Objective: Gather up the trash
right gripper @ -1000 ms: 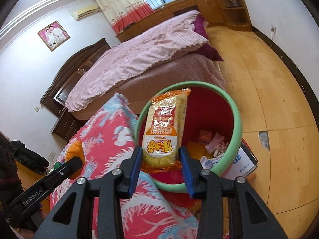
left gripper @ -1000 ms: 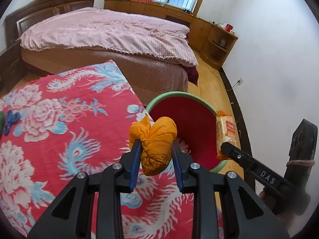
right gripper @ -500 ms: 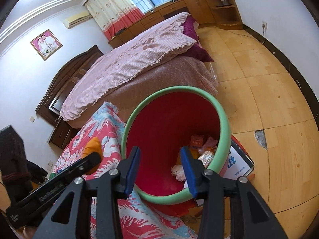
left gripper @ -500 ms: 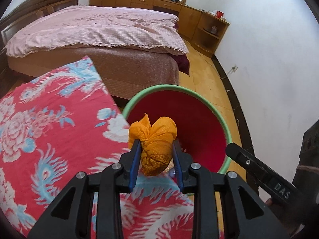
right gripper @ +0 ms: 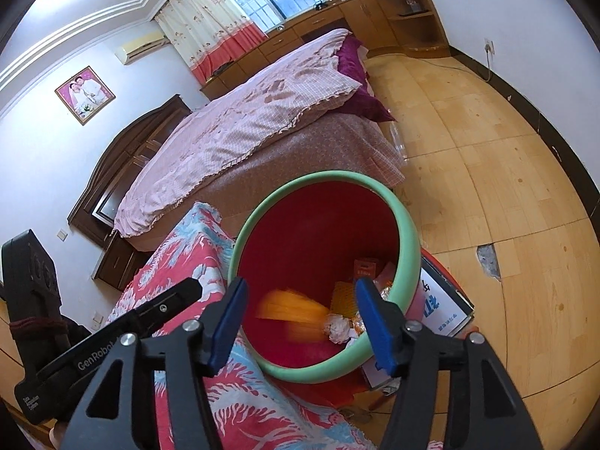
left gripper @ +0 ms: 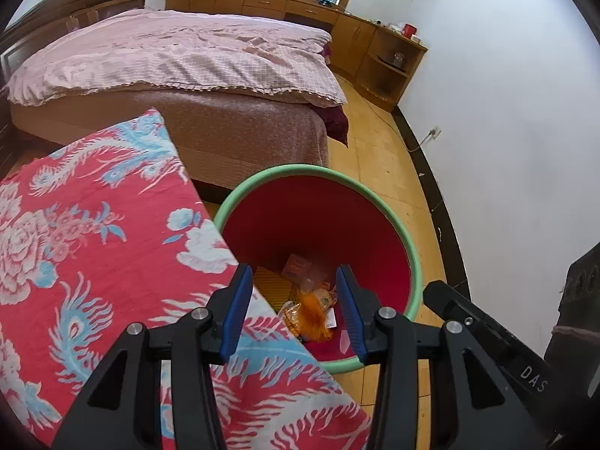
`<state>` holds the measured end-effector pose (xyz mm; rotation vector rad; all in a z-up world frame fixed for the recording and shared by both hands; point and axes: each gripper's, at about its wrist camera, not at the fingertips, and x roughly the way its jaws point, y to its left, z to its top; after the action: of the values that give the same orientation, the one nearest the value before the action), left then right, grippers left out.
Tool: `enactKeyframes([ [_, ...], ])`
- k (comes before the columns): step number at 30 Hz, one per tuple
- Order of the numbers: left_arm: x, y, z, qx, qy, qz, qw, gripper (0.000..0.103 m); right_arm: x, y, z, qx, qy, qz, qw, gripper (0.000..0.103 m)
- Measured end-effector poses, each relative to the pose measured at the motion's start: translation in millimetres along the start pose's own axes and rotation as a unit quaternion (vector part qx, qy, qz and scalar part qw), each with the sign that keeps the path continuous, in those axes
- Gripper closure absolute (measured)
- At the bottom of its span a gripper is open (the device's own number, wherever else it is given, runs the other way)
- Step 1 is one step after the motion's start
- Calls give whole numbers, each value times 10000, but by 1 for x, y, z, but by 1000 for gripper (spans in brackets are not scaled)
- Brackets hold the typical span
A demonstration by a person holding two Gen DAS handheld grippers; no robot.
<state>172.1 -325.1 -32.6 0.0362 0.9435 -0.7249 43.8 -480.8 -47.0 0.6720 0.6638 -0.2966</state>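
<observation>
Both grippers' [left gripper: 292, 309] [right gripper: 300, 313] blue-padded jaws opening, empty, above round green-rimmed red bin [left gripper: 412, 247], blurred orange bundle [right gripper: 288, 309] perhaps cloth.

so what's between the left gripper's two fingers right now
Nothing held: in the left wrist view the left gripper is opening over the red bin, and only the orange bundle inside shows through the gap.

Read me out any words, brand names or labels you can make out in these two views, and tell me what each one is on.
"DAS": on the right gripper, seen from the left wrist.
"GenRobot": on the left gripper, cut off after that by a finger in front.
Small white print low on the same arm: too small to read.
Blue characters on the cardboard box beside the red bin: partly hidden, unreadable.
Wrappers in the bin: blurred.
</observation>
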Motion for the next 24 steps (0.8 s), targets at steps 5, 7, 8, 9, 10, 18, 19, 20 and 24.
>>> enactKeyframes([
  [5, -20, 8, -9, -152, -142, 155, 9997, 56, -6, 8, -4, -81, 22, 17, 10000, 30],
  [7, -29, 16, -14, -267, -170, 255, 9992, 56, -8, 13, -7, -132, 53, 33, 9999, 27],
  [8, -33, 19, -16, -312, -176, 297, 9989, 56, -9, 16, -8, -160, 65, 37, 9998, 25],
  [9, -37, 22, -19, -354, -187, 339, 9986, 56, -9, 19, -10, -184, 77, 42, 9998, 22],
  [10, -43, 27, -22, -402, -206, 403, 9982, 56, -10, 24, -12, -222, 101, 68, 9997, 21],
  [18, -91, 59, -44, -669, -453, 910, 9926, 56, -18, 64, -32, -676, 222, 289, 9970, 15],
  [19, -98, 64, -48, -715, -474, 969, 9916, 56, -19, 68, -34, -723, 237, 316, 9966, 15],
  [20, -103, 68, -51, -756, -471, 990, 9911, 56, -20, 75, -37, -796, 253, 350, 9959, 15],
  [24, -126, 83, -65, -872, -500, 1050, 9894, 56, -26, 97, -51, -1069, 314, 442, 9928, 9],
])
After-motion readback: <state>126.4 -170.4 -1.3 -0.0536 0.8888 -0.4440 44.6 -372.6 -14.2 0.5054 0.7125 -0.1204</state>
